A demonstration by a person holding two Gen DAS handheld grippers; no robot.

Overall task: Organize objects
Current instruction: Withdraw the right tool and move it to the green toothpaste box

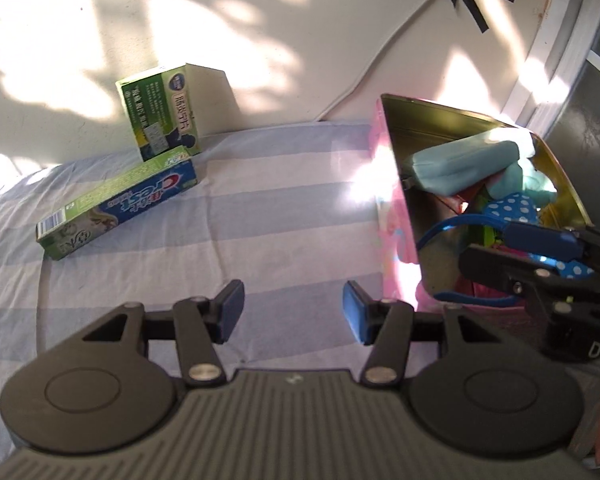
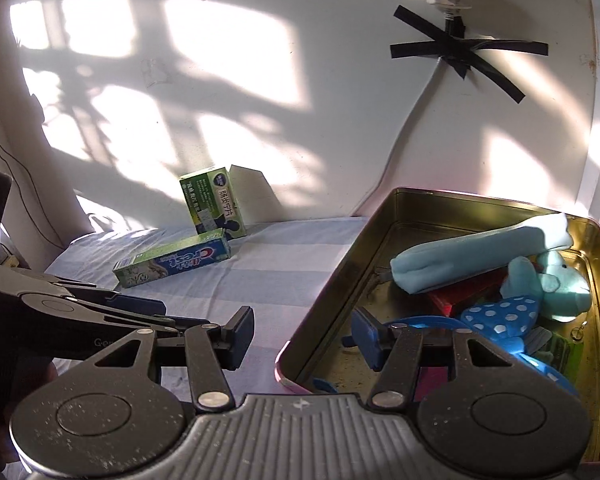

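Left tongs (image 1: pixel 293 312): nearest the lens, spread wide and holding nothing, hovering over the striped bedsheet (image 1: pixel 260 208).
Toothpaste box (image 1: pixel 116 210): lying flat on the sheet, ahead of the left tongs and off to their left, well apart from them.
Green box (image 1: pixel 160 114): standing upright just behind the toothpaste box, against the wall; whether the two touch I cannot tell.
Tin (image 2: pixel 340 276): open, pink outside and gold inside, to the right of the left tongs and straight under the right ones.
Right tongs (image 2: pixel 302 340): spread wide, empty; one finger hangs outside the tin's near wall, the other over its inside.
Inside the tin: a pale blue pouch (image 2: pixel 476 256), a teal soft toy (image 2: pixel 556 280), a blue spotted cloth piece (image 2: pixel 496 314) and a red item beneath them, all piled toward the far right.
Progress: judging by the layout, well along; several things already sit in the tin.
Left to do: likely the two boxes on the bed, both untouched.
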